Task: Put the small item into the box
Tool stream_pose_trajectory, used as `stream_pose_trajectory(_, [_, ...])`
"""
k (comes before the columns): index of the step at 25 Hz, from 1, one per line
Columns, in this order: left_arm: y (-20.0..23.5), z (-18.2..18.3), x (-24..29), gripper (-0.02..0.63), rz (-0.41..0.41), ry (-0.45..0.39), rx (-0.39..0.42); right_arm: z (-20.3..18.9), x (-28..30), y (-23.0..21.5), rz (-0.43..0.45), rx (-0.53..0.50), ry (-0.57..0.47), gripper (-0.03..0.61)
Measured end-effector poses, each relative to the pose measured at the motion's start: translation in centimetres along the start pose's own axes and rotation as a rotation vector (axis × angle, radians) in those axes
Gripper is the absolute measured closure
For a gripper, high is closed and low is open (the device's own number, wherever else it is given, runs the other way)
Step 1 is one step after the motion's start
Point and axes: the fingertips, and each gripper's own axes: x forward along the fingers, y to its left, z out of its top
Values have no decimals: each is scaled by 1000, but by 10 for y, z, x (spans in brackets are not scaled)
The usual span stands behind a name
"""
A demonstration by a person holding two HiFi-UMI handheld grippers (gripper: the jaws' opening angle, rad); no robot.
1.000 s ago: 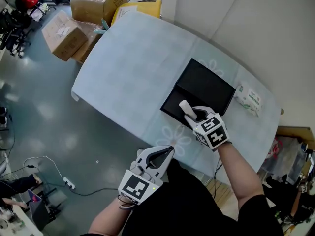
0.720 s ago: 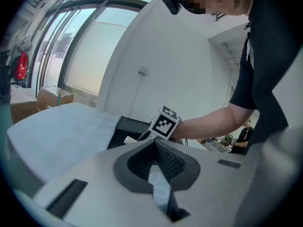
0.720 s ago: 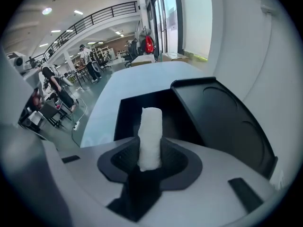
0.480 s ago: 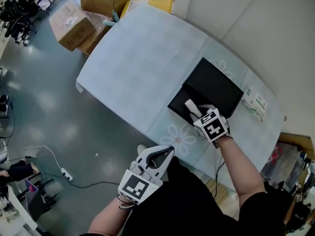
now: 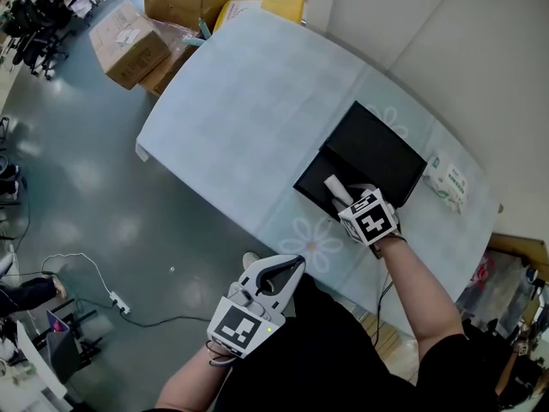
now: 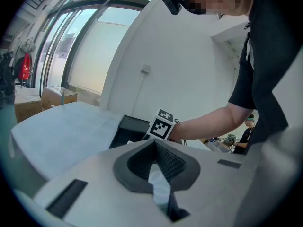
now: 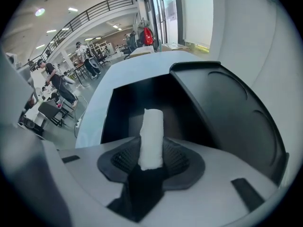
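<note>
An open black box (image 5: 330,178) lies on the pale blue table (image 5: 249,101), its lid (image 5: 377,148) folded back beyond it. My right gripper (image 5: 345,199) is shut on a small white roll (image 5: 333,186), whose free end hangs over the box's near tray. In the right gripper view the roll (image 7: 151,134) stands up between the pads of the right gripper (image 7: 150,161), with the box's dark inside (image 7: 132,110) just beyond and the lid (image 7: 227,112) to the right. My left gripper (image 5: 294,264) is held off the table near the person's body, shut and empty; the left gripper (image 6: 158,174) looks toward the box (image 6: 129,126).
A tissue packet (image 5: 449,182) lies on the table right of the lid. Cardboard boxes (image 5: 129,41) and a yellow item (image 5: 262,7) stand on the floor past the table's far end. A cable (image 5: 94,277) trails across the floor on the left.
The right gripper has carried the white roll a little farther in over the box's near tray. The head view shifted slightly. The left gripper has stayed put.
</note>
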Motion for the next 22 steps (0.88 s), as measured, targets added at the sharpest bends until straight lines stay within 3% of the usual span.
stream_pose_trajectory(10, [-14,6,-4,604,-23,12,29,8,-32,-1,-14,55,-97,436])
stream_pose_trajectory(17, [-26,24,-11,604,-108,9,114,17,-95,11,-60,176,-303,439])
stream_pose_trajectory(22, [-39,39,-23,604,-168,-7,163,20,-152,24,-118,288,-507,569])
